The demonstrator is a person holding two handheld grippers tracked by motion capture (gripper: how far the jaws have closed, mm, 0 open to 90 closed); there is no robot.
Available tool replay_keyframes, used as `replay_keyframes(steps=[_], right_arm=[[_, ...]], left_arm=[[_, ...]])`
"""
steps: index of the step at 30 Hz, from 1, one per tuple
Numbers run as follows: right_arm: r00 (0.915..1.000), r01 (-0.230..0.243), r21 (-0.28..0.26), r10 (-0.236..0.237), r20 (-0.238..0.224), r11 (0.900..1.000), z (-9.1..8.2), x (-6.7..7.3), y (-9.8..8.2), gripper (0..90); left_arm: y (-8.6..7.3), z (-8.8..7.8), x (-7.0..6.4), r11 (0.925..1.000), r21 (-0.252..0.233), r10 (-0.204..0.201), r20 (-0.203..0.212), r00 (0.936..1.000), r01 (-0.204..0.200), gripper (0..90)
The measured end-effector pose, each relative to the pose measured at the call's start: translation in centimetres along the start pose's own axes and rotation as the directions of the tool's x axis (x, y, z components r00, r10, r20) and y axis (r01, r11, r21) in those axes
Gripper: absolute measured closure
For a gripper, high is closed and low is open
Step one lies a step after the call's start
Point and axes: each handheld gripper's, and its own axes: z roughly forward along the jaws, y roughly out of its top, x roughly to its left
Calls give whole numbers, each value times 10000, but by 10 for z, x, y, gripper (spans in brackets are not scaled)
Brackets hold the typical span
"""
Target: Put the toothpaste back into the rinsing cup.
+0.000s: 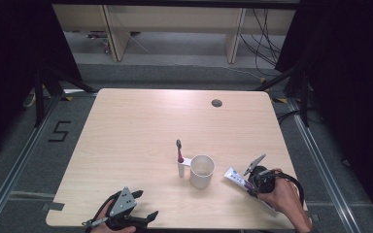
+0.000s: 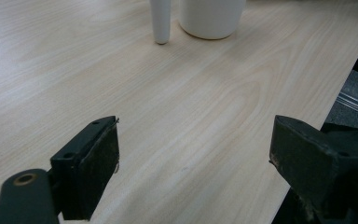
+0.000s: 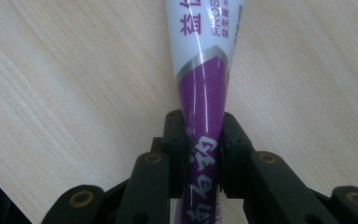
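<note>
A white and purple toothpaste tube [image 1: 235, 176] [image 3: 204, 88] lies on the wooden table [image 1: 141, 126] at the front right. My right gripper [image 1: 252, 182] [image 3: 203, 135] is shut on its purple part, one jaw on either side. A white cup [image 1: 202, 171] [image 2: 211, 17] stands just left of the tube. Beside the cup is a white holder [image 1: 181, 167] [image 2: 160, 21] with a toothbrush [image 1: 179, 150] upright in it. My left gripper [image 1: 143, 206] [image 2: 193, 154] rests near the table's front edge, open with bare wood between its jaws.
A round cable hole [image 1: 216, 103] sits near the table's far edge. Cables [image 1: 264, 41] and furniture legs stand on the floor beyond. The table's right edge [image 2: 326, 107] runs close by the left gripper's right jaw.
</note>
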Motion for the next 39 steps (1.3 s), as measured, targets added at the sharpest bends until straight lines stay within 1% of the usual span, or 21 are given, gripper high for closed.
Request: replay_keyframes(steps=[3,12,13,14,15,16,17,19,20,22,23,24,25,27,28,29,33,34,36,38,39], right_arm=[[9999,-154,-160,155,50,9998,0,1,-2,765],[9988,-491,-1209,498,24,9915,-13,-6,-11,766],[9977,-654,-1773,675,57,9820,-19,-9,-14,767],[9977,-654,-1773,675,57,9820,-19,-9,-14,767],[9957,-877,-2241,923,103,9706,-23,-10,-15,767],[9957,-877,-2241,923,103,9706,-23,-10,-15,767],[9960,-848,-2838,893,29,9551,-27,-14,-16,767],[9958,-829,-3007,909,125,9501,-29,-16,-16,766],[9935,-998,-3671,1128,140,9248,-32,-16,-18,766],[9924,-1129,-3794,1233,30,9183,-35,-17,-18,767],[9913,-1182,-4363,1314,0,8920,-37,-18,-19,767],[9913,-1182,-4363,1314,0,8920,-37,-18,-19,767],[9940,-934,-4691,1094,68,8782,-41,-21,-18,767],[9925,-1083,-4646,1219,-9,8788,-44,-21,-18,767],[9918,-1113,-5062,1277,-24,8552,-45,-21,-17,766],[9918,-1113,-5062,1277,-24,8552,-45,-21,-17,766],[9921,-1060,-5683,1256,-47,8160,-48,-21,-12,767],[9921,-1060,-5683,1256,-47,8160,-48,-21,-12,767],[9923,-1098,-6060,1217,-216,7879,-52,-20,-8,766],[9929,-1019,-6150,1182,-144,7819,-53,-20,-7,767],[9916,-1185,-6452,1244,-365,7548,-57,-18,-2,767]], left_arm=[[0,2,-2,9993,-257,-261,33,9997,262,154],[0,1,-1,9995,-207,-235,22,9997,235,154],[0,1,-1,9996,-165,-229,27,9997,230,154],[0,1,-1,9996,-165,-229,27,9997,230,154],[0,1,-1,9996,-155,-237,17,9997,237,155],[0,1,-1,9996,-155,-237,17,9997,237,155],[0,2,-1,9994,-227,-274,9,9996,274,155],[0,2,-1,9994,-189,-297,5,9996,297,155],[-1,2,-1,9993,-231,-286,20,9996,287,155],[0,2,-1,9993,-276,-268,7,9996,268,155],[0,2,-1,9995,-186,-271,24,9996,271,155],[0,2,-1,9995,-186,-271,24,9996,271,155],[-1,2,-1,9994,-173,-297,20,9996,298,155],[0,2,0,9995,-159,-290,24,9996,291,155],[0,2,0,9995,-194,-246,11,9997,246,155],[0,3,0,9995,-205,-220,2,9998,220,155],[0,3,0,9996,-204,-214,4,9998,214,155],[0,3,0,9996,-204,-214,4,9998,214,155],[-1,2,-1,9995,-173,-279,-6,9996,279,155],[0,2,0,9995,-192,-235,2,9997,235,155],[0,3,0,9994,-232,-261,14,9997,262,155]])
